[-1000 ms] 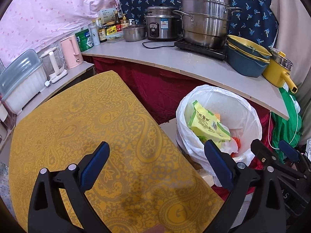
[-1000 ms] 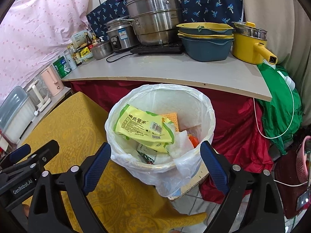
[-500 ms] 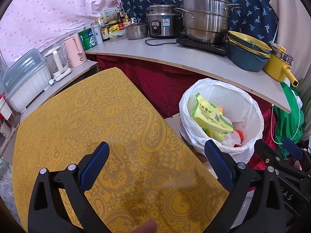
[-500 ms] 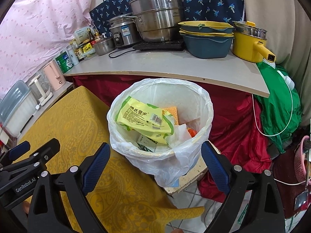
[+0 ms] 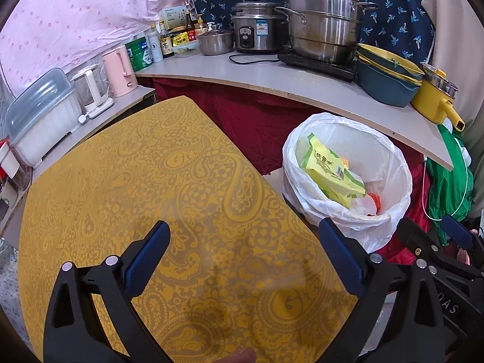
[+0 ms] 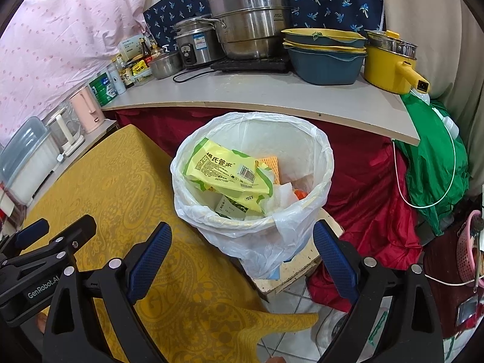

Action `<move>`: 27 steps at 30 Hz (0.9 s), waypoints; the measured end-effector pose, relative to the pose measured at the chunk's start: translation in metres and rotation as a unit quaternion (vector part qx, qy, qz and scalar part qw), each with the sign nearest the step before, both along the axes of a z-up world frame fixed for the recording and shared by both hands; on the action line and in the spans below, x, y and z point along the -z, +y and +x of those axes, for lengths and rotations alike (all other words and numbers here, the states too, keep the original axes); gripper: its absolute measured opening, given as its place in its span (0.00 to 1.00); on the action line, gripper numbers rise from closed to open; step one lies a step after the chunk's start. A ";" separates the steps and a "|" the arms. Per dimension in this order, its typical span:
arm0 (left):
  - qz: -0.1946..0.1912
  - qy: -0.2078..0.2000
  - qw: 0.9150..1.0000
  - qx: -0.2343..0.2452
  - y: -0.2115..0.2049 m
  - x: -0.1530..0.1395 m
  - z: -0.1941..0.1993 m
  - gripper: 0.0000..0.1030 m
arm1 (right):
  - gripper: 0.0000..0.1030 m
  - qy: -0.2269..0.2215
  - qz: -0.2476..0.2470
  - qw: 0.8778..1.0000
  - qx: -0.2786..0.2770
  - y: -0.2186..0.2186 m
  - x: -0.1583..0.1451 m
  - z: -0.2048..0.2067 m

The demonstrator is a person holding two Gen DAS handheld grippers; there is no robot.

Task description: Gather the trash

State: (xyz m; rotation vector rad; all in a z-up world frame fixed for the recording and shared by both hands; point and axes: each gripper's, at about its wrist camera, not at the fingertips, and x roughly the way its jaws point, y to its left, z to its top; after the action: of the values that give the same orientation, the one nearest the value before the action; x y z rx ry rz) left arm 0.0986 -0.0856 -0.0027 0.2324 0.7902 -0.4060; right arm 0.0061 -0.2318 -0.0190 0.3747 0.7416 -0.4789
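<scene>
Hard to read under the yellow-green wrapper: crumpled scraps deep in the white-lined bin, at twelve o'clock. Both jaws spread wide, empty: left gripper over the yellow tablecloth, right gripper before the bin. Beyond, at twelve, counter with steel pots.

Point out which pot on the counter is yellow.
The yellow pot stands at the counter's right end, beside the stacked teal bowls. Its stubby yellow handle juts outward; the steamer pot and rice cooker are bare steel.
</scene>
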 end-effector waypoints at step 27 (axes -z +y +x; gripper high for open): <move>0.009 -0.021 1.000 -0.002 -0.004 0.002 -0.005 0.91 | 0.88 0.006 0.000 1.000 -0.001 0.000 0.004 -0.005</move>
State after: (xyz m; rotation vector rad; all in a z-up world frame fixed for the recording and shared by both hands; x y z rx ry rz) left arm 0.0938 -0.0896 -0.0045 0.2559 0.7533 -0.3886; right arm 0.0008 -0.2321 -0.0235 0.3721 0.7541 -0.4798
